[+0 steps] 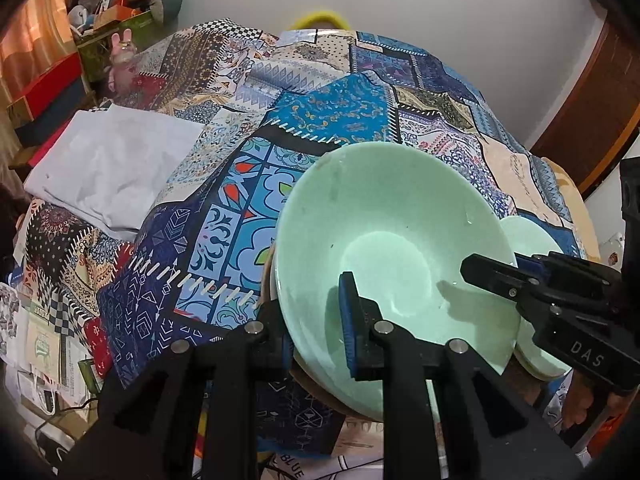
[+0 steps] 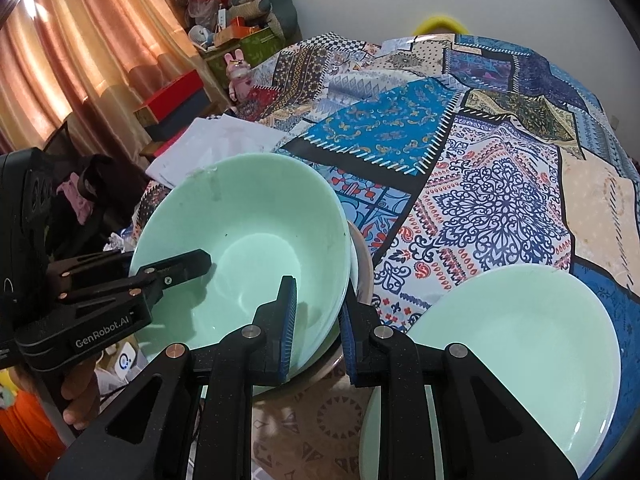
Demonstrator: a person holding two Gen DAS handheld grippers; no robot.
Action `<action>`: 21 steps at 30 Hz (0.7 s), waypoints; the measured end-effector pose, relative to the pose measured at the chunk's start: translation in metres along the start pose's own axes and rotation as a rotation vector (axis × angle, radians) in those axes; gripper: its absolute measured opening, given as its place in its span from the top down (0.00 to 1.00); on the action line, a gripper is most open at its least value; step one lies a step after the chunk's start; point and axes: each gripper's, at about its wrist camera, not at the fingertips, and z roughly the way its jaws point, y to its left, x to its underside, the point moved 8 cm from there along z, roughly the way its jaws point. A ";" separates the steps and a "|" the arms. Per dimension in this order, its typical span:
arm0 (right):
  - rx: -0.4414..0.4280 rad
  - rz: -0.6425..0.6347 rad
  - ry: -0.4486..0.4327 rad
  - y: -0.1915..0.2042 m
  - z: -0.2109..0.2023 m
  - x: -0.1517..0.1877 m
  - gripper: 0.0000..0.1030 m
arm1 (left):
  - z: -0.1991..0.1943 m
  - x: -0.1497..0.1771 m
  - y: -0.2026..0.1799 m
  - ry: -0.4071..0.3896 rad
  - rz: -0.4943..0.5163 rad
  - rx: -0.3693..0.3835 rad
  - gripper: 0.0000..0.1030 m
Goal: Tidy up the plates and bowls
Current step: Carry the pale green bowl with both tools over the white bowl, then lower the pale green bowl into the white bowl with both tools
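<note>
The bowl (image 1: 394, 248) is gripped on two sides of its rim: the left tongs (image 1: 316, 320) are closed over the near rim, one finger inside and one outside, and the right tongs (image 2: 316, 328) are closed the same way on the opposite rim. Under it, other dishes (image 2: 360, 264) are seen. A plate (image 2: 520, 344) lies just right of the right tongs. Both grips should be kept level, and the bowl lowered straight, so that it seats in the stack without sliding.

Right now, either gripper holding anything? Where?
Both straddle the rim of the green bowl: left gripper at its near-left edge, right gripper at its right edge. Firm clamping cannot be told.
</note>
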 end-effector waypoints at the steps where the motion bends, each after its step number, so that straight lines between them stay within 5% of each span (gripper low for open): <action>1: 0.000 -0.002 -0.002 0.000 0.000 0.000 0.82 | 0.000 0.000 0.000 -0.001 0.006 -0.002 0.81; 21: 0.044 -0.036 0.005 -0.005 -0.003 0.004 0.79 | -0.003 0.004 -0.002 -0.004 0.039 -0.012 0.81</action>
